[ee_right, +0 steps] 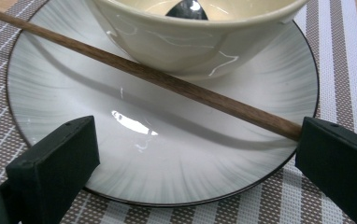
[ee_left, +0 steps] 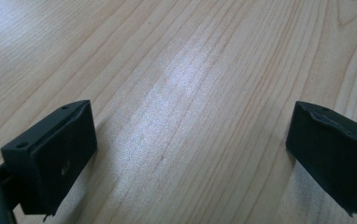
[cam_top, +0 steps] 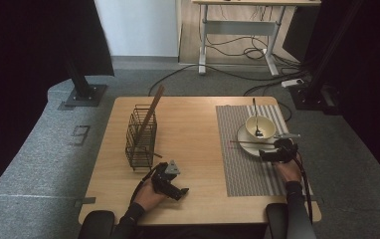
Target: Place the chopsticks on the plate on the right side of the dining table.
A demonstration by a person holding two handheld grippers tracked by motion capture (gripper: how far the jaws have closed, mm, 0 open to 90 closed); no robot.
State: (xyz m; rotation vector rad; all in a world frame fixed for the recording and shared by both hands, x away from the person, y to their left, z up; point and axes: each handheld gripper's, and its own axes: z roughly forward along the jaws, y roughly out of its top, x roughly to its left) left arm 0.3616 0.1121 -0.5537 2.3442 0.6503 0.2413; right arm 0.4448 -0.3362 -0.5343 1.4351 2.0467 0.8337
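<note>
A white plate (cam_top: 242, 141) on a striped placemat (cam_top: 247, 172) carries a cream bowl (cam_top: 260, 127) with a dark spoon (cam_top: 254, 112) standing in it. A brown chopstick (cam_top: 250, 143) lies across the plate in front of the bowl. My right gripper (cam_top: 272, 149) stands open at the plate's near rim. In the right gripper view the chopstick (ee_right: 167, 81) crosses the plate (ee_right: 167, 172) below the bowl (ee_right: 190, 42), and its end disappears behind the right-hand jaw of the gripper (ee_right: 197, 144). My left gripper (cam_top: 179, 191) is open over bare wood (ee_left: 190, 70), empty (ee_left: 190, 135).
A black wire basket (cam_top: 141, 139) stands on the table's left half, with a second chopstick (cam_top: 150, 113) leaning out of it. The table's front edge runs just behind both hands. Beyond the table are a desk (cam_top: 237, 30) and floor cables (cam_top: 257, 74).
</note>
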